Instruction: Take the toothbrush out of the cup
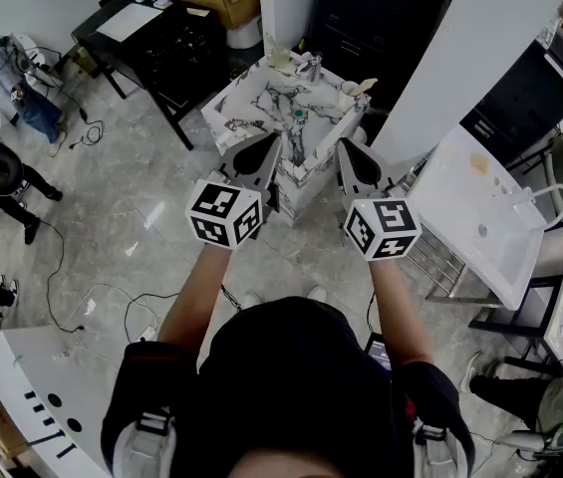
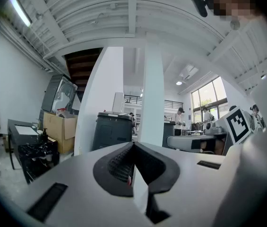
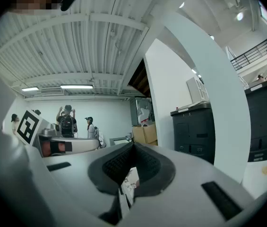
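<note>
Both shut jaws near marble counter

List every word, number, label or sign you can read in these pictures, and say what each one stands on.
No readable words or numbers anywhere.
Black-and-white marker cube on the left gripper: square code pattern, no letters.
Matching marker cube on the right gripper: code pattern only.
Small marks on the dark grey cabinet: too small to read.
</note>
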Demonstrator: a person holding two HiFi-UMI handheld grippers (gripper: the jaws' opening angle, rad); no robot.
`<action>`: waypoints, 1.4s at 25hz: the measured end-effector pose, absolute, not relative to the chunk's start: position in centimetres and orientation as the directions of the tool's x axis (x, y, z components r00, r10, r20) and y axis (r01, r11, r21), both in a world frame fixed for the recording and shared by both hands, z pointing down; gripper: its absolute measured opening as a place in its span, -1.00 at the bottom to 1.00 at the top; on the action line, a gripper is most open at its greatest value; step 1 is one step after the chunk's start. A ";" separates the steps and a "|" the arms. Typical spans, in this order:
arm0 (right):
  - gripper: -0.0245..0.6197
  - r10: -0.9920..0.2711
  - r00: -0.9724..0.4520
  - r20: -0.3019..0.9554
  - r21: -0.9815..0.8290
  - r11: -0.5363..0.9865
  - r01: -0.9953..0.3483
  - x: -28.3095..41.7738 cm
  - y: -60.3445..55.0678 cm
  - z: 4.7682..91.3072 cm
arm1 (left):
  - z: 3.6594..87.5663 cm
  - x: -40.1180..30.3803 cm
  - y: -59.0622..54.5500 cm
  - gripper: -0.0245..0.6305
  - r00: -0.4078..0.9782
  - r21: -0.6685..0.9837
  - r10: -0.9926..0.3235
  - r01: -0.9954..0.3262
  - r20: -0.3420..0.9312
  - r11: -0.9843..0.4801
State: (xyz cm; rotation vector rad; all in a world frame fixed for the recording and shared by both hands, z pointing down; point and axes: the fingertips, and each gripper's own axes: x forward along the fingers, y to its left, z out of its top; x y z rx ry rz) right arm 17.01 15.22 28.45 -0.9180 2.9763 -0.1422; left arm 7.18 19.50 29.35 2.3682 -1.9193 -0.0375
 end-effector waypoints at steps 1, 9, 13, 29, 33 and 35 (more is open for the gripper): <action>-0.82 -0.564 -0.826 0.004 -0.095 0.822 -0.562 17.2 15.3 28.4 | 29.4 7.4 19.5 -0.90 0.210 0.089 -0.977 -0.974 0.040 -0.206; -0.82 -0.562 -0.827 0.006 -0.140 0.819 -0.557 18.3 14.8 29.0 | 30.3 8.7 19.4 -0.90 0.214 0.103 -0.975 -0.973 0.055 -0.208; -0.82 -0.558 -0.829 0.018 -0.139 0.820 -0.555 19.0 14.5 29.5 | 30.5 9.5 19.2 -0.90 0.209 0.112 -0.976 -0.973 0.058 -0.201; -0.82 -0.473 -0.880 0.035 -0.156 0.867 -0.472 22.5 11.3 31.6 | 32.6 14.1 17.5 -0.90 0.116 0.133 -0.989 -0.986 0.090 -0.103; -0.82 -0.459 -0.888 0.042 -0.161 0.874 -0.459 22.4 10.6 31.9 | 32.7 14.3 17.2 -0.90 0.106 0.134 -0.990 -0.987 0.095 -0.093; -0.82 -0.456 -0.889 0.046 -0.159 0.875 -0.457 22.1 10.3 31.9 | 32.8 14.0 17.0 -0.90 0.102 0.137 -0.990 -0.987 0.095 -0.088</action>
